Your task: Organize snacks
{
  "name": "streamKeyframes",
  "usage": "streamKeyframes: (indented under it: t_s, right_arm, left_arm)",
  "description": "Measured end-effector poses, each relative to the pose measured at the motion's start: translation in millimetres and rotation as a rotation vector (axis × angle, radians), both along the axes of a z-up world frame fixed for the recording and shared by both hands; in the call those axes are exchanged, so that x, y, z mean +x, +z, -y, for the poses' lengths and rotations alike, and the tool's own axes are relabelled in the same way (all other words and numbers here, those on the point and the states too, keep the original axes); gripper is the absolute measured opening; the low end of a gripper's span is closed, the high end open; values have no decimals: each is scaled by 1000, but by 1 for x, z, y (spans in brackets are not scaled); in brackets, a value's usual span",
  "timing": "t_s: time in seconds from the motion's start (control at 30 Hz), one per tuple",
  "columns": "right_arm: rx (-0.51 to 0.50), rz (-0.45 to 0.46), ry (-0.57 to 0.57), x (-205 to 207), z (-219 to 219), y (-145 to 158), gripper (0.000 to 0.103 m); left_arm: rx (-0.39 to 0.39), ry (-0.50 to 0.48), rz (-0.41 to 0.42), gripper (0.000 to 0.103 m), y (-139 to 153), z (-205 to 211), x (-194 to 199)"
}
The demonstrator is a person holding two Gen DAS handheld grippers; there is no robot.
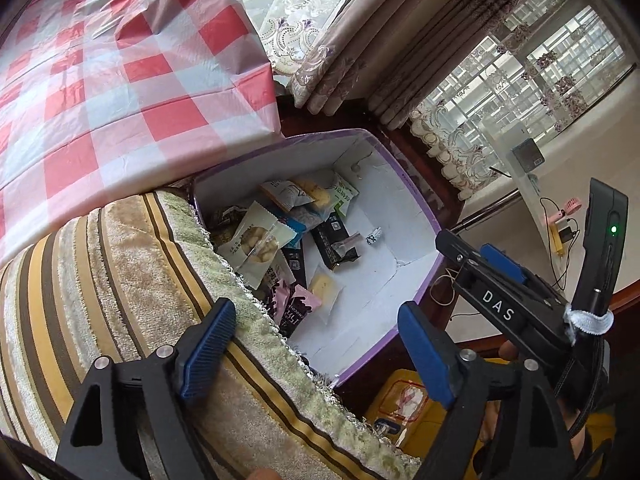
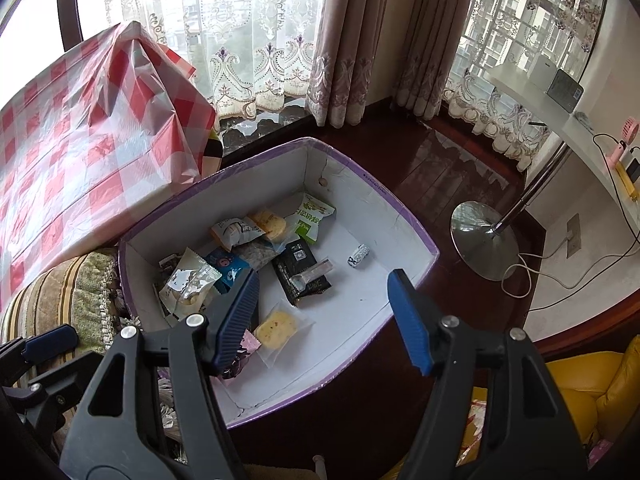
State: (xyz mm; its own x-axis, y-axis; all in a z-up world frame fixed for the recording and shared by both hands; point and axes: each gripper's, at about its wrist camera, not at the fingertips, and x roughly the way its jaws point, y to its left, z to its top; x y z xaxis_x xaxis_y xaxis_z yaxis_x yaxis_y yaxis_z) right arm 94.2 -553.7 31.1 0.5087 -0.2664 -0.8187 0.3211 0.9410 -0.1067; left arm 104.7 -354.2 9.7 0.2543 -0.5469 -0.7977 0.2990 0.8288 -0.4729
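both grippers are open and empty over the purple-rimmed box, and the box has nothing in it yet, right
Not quite. Both grippers, left gripper and right gripper, are open and empty, but the purple-rimmed box already holds several snack packets, as the right wrist view shows.

Both wrist views look steeply down, sharing the nearby snack box (image 1: 404, 196) (image 2: 400, 216).

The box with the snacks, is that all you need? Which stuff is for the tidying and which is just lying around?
For the job: box, snack packets, left gripper, right gripper.

Just lying about: checked cloth, striped cushion, curtains, lamp base, pink fan.
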Motion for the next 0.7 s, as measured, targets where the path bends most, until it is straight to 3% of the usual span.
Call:
streamKeyframes:
  t_s: [0.17, 0.7]
  right_arm:
    - [0, -8, 4, 0, 1, -2, 70]
    - [8, -11, 5, 0, 2, -5, 70]
  left_arm:
    - [32, -11, -12, 86, -2, 6, 7]
    - [27, 7, -23, 86, -4, 5, 12]
